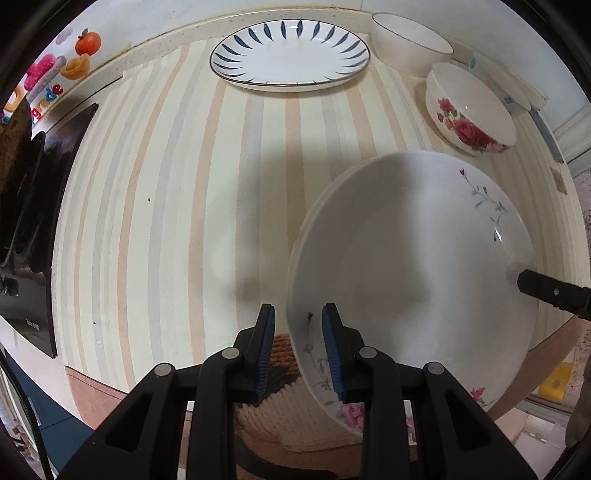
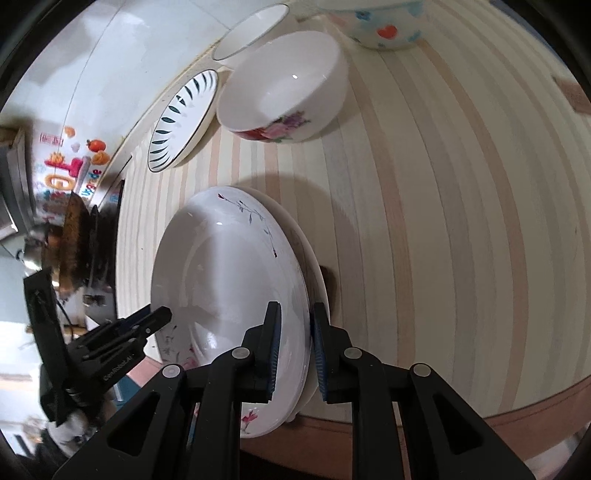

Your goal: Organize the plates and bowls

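I have the wide white ceramic plate with thin grey floral sprigs (image 1: 406, 251) between both tools, near the front edge of the striped cream-and-peach worktop (image 1: 166, 206). It sits on a second white plate (image 2: 314, 266), only a sliver of whose rim shows beneath it. My left hand-held gripper (image 1: 298, 347) pinches the plate's near rim. The right hand-held gripper (image 2: 295, 347) straddles the opposite rim, but I cannot tell whether its pads press or have let go.

I judge the stacking step nearly done; next I should free both rims and fetch the blue-leaf-patterned plate (image 1: 290, 55) by the wall. The rose-printed white bowl (image 1: 469, 110) and plain white bowl (image 1: 410, 44) wait beyond. A third, heart-dotted bowl (image 2: 384, 29) is cut off at the edge.
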